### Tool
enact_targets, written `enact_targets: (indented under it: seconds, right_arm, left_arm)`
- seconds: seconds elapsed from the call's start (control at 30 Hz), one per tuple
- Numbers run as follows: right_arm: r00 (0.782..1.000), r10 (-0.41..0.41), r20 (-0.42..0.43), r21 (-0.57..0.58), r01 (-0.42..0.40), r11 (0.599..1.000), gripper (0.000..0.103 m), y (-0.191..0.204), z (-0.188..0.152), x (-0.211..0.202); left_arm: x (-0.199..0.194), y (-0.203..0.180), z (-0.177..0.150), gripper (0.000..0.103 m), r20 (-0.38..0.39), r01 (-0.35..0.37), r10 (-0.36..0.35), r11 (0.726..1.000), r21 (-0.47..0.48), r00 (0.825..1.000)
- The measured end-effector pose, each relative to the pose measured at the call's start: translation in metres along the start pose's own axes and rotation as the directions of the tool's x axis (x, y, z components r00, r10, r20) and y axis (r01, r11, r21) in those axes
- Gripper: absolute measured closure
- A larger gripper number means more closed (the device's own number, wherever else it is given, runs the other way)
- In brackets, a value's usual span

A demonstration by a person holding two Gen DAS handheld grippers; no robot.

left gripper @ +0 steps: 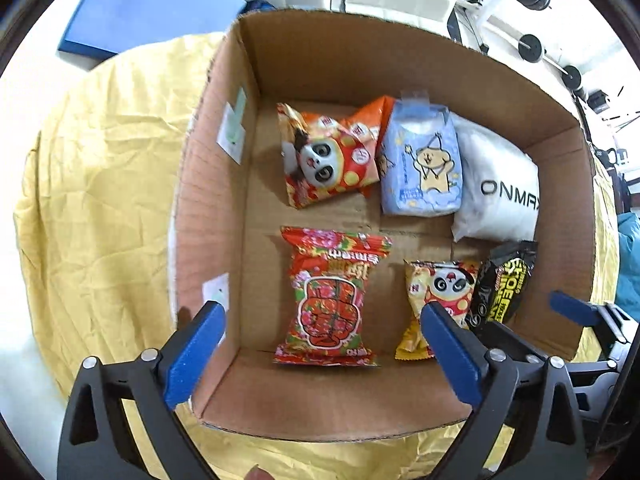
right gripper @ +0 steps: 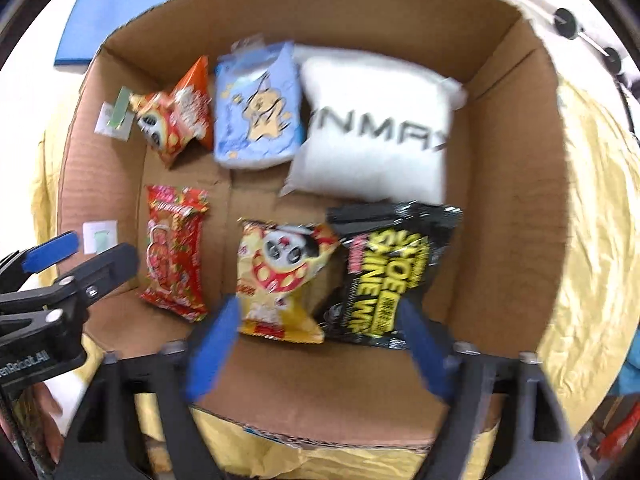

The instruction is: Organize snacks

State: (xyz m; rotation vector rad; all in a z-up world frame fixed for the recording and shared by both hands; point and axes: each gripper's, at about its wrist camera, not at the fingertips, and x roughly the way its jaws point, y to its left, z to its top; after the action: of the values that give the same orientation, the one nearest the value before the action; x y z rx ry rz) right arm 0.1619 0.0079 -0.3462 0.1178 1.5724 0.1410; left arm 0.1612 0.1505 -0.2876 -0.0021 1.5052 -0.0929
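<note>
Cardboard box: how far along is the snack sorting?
Done: the cardboard box holds six packets in two rows, from the light blue packet to the black-and-yellow packet. In hand: nothing; left gripper and right gripper hover with jaws open. Left: no loose snacks visible.

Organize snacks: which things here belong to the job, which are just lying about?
Job: brown cardboard box; red flowered packet; yellow panda packet; black packet with yellow lettering; light blue cartoon pack.
Lying about: blue board; yellow cloth.
</note>
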Motion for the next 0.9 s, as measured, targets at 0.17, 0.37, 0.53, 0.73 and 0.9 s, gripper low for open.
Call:
enact_targets:
  seconds: [0.17,0.37,0.53,0.73,0.9]
  right_arm:
    - [0.998,-0.063,0.027,0.012,0.063,0.998,0.000,-0.009,0.003,-0.007]
    - [0.994,-0.094,0.048,0.030,0.092,0.995,0.000,-0.012,-0.003,-0.025]
    - [0.994,-0.090,0.064,0.054,0.087,0.995,0.000,-0.020,-0.007,-0.040]
    - [0.990,-0.094,0.103,0.063,0.088,0.994,0.000,-0.023,-0.018,-0.062]
    - [0.980,-0.093,0.174,0.069,0.082,0.994,0.000,-0.024,-0.041,-0.101]
  left_arm:
    - [-0.004,0.014,0.002,0.000,0.025,0.003,-0.003,1.000,-0.009,1.000]
    - [-0.009,0.013,-0.003,0.000,0.063,-0.043,0.043,0.999,-0.001,0.997]
    - [-0.021,0.016,-0.005,0.000,0.088,-0.025,0.028,0.999,-0.036,0.996]
    - [-0.053,0.008,-0.015,0.000,0.146,-0.042,0.047,0.998,-0.038,0.988]
    - [-0.100,-0.008,-0.039,0.000,0.228,-0.033,0.035,0.999,-0.012,0.973]
